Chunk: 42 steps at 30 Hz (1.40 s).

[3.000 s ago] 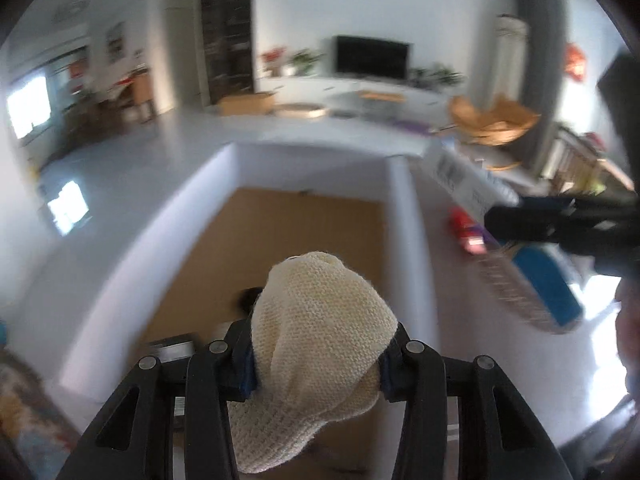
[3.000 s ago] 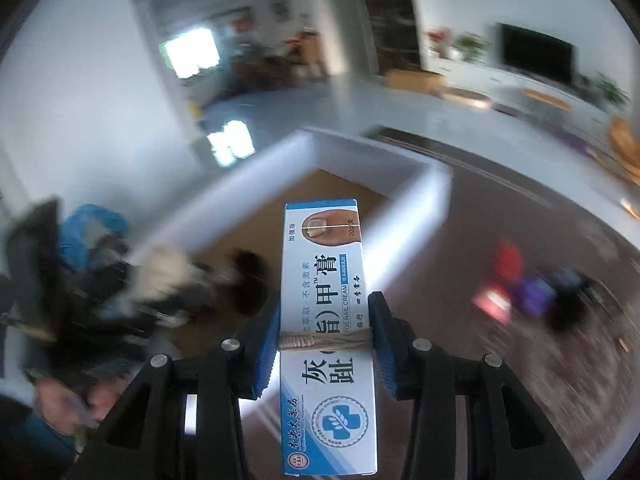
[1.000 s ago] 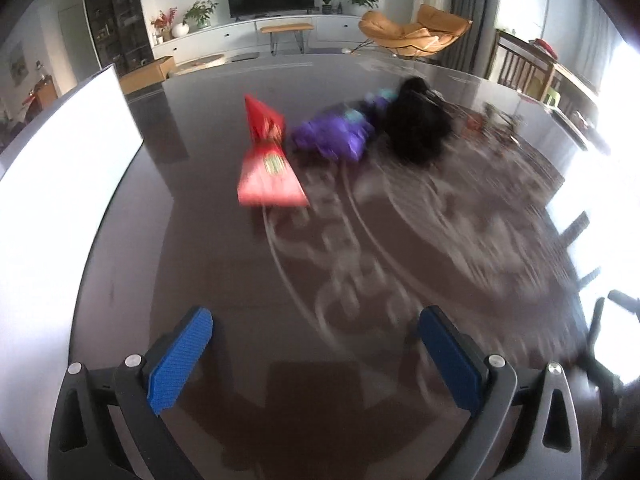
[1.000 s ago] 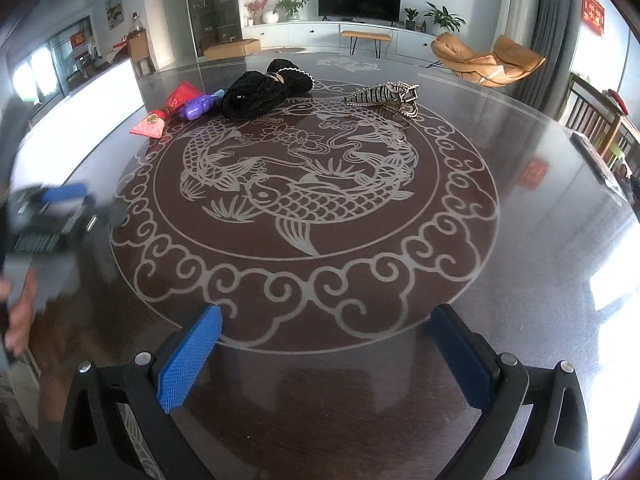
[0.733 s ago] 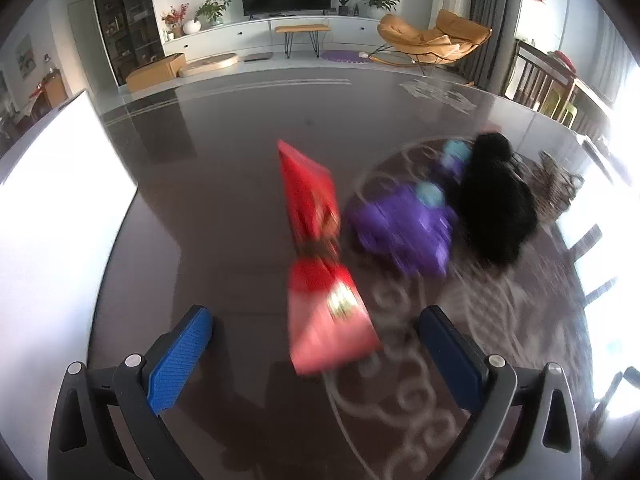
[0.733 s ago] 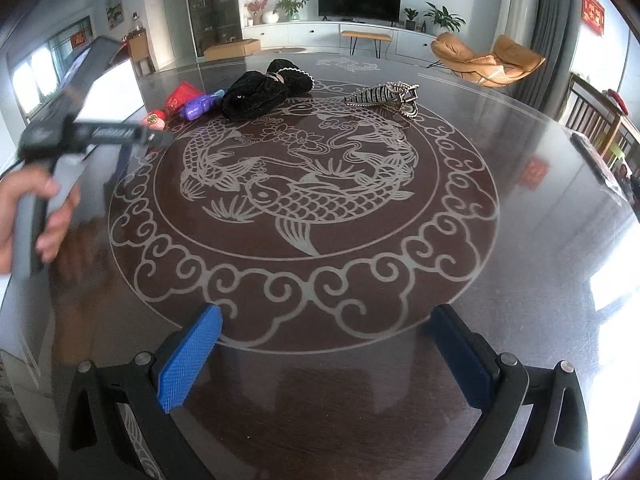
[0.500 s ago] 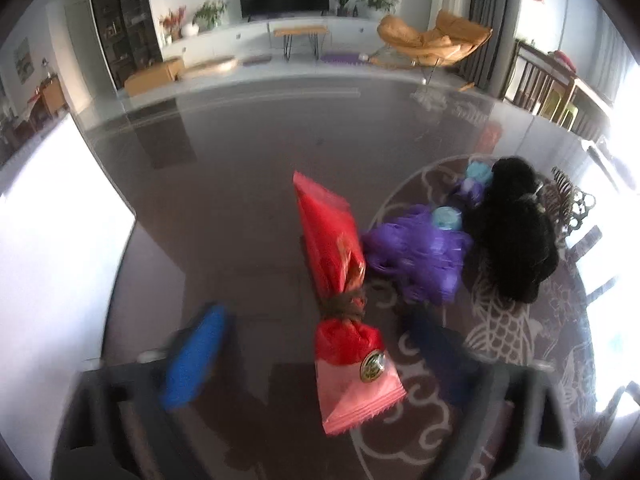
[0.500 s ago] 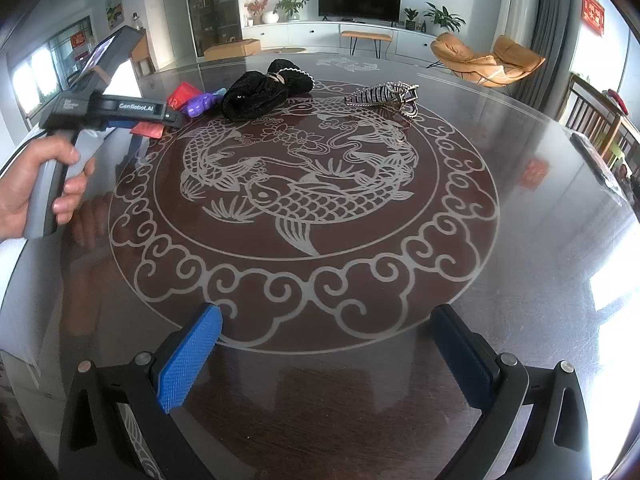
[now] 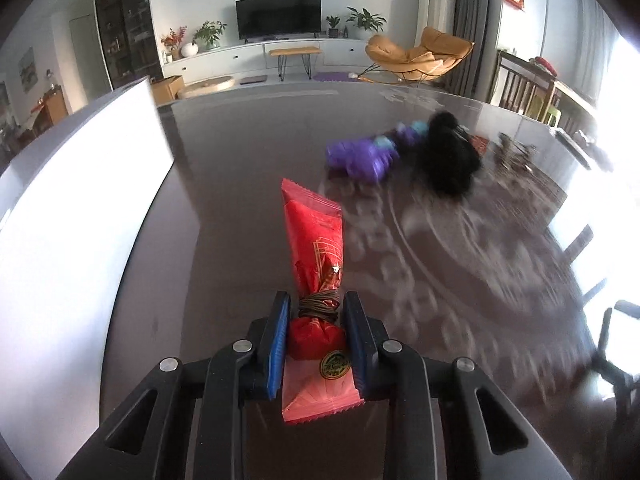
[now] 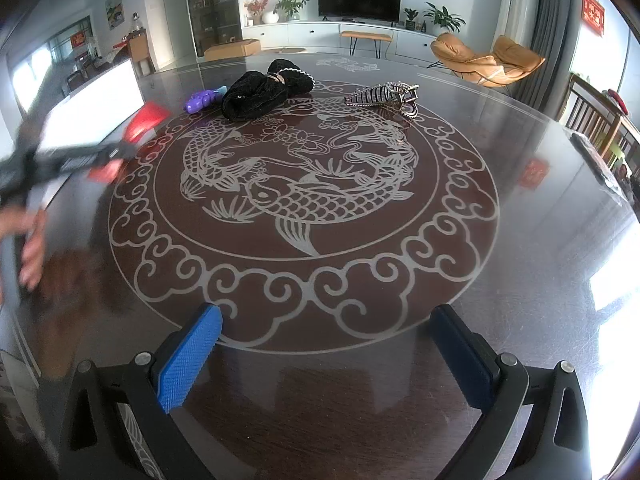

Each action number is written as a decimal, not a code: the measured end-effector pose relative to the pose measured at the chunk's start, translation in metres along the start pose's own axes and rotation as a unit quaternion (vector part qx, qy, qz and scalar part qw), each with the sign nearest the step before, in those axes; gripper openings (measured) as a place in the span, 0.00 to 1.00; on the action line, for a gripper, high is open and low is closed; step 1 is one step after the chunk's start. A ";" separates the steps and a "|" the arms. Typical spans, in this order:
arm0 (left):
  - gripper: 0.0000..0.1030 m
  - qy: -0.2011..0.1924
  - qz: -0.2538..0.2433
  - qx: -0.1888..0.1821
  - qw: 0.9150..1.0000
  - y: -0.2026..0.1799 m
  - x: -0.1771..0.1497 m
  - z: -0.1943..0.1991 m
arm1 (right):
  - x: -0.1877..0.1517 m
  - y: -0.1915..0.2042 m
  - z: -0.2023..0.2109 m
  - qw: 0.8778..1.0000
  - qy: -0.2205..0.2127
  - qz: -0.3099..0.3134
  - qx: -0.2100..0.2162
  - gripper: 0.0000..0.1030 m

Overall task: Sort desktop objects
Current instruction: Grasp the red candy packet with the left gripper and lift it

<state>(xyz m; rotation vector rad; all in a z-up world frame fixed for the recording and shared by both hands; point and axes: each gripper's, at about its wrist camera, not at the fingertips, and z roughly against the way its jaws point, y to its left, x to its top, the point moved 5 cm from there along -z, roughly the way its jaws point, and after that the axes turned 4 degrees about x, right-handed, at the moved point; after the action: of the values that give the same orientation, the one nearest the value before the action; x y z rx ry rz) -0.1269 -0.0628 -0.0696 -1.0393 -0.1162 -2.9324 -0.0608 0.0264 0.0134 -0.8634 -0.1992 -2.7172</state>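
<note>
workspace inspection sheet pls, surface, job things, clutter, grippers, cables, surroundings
surface: dark glossy table with a pale fish-and-cloud inlay.
job's things: red packet tied with twine; purple item, black fabric bundle and hair claw lying on the table; white box wall at left.
clutter: nothing seen.
grippers: left gripper just closed, pads on the red packet; right gripper open, empty.
cables: nothing seen.
surroundings: living room, TV, orange chair.
</note>
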 end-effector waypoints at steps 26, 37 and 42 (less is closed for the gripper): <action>0.26 -0.001 -0.008 -0.004 1.000 0.000 -0.034 0.027 | 0.000 0.001 0.000 1.000 0.000 0.000 0.000 1.00; 0.26 -0.001 -0.008 -0.004 1.000 0.000 -0.035 0.027 | 0.119 0.032 -0.036 0.994 -0.034 -0.070 0.072 1.00; 0.26 0.000 -0.006 -0.005 1.000 -0.001 -0.033 0.026 | 0.185 0.055 -0.069 0.992 -0.032 -0.088 0.079 1.00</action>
<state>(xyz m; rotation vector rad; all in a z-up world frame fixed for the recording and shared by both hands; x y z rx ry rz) -0.0850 -0.0598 -0.0705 -1.0451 -0.1085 -2.9472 -0.2253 -0.0822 0.0678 -0.9273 -0.5205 -2.7871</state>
